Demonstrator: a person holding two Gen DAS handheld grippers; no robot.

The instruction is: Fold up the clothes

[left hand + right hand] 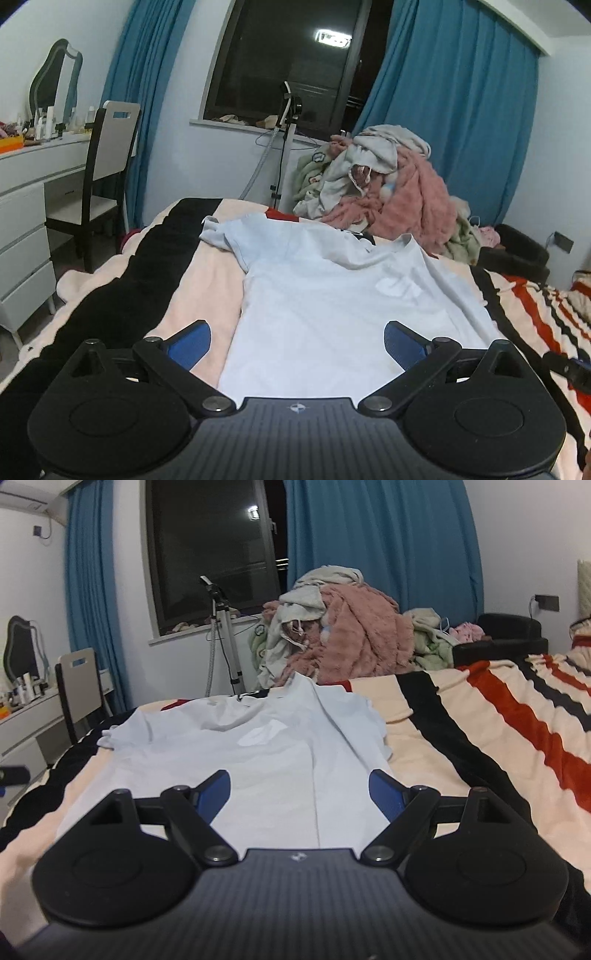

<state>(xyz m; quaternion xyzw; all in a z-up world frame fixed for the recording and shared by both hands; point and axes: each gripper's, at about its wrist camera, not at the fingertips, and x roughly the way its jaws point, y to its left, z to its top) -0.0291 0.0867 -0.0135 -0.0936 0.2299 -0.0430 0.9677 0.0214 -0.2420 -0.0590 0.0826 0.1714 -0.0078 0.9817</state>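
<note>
Striped fleece in cream, black and red covered the bed (207, 280), the largest item in either view. Blue curtains (450, 110) hung on both sides of a dark window (280, 62) behind it. At the far edge of the bed stood a heap of unfolded clothes (388, 184) (pink, grey and pale green pieces, tangled together). A white dressing table (33, 177) with a dark-framed chair (107, 162) drawn up to it occupied the left wall, and a tripod (225, 635) stood below the window sill.

The pale blue T-shirt (325, 295) lay spread on the bed in front of the heap, collar toward the window and hem toward the cameras. One sleeve (218, 232) extended flat to the left; the right side was turned inward over the body, leaving a lengthwise fold edge visible in the right wrist view. A white chest print (399, 286) faced up.

The left claw (297, 343) was spread wide above the hem, with nothing between its blue pads and no contact with the cloth. The right claw (300, 794) was likewise spread and empty, hovering over the folded side of the shirt.
</note>
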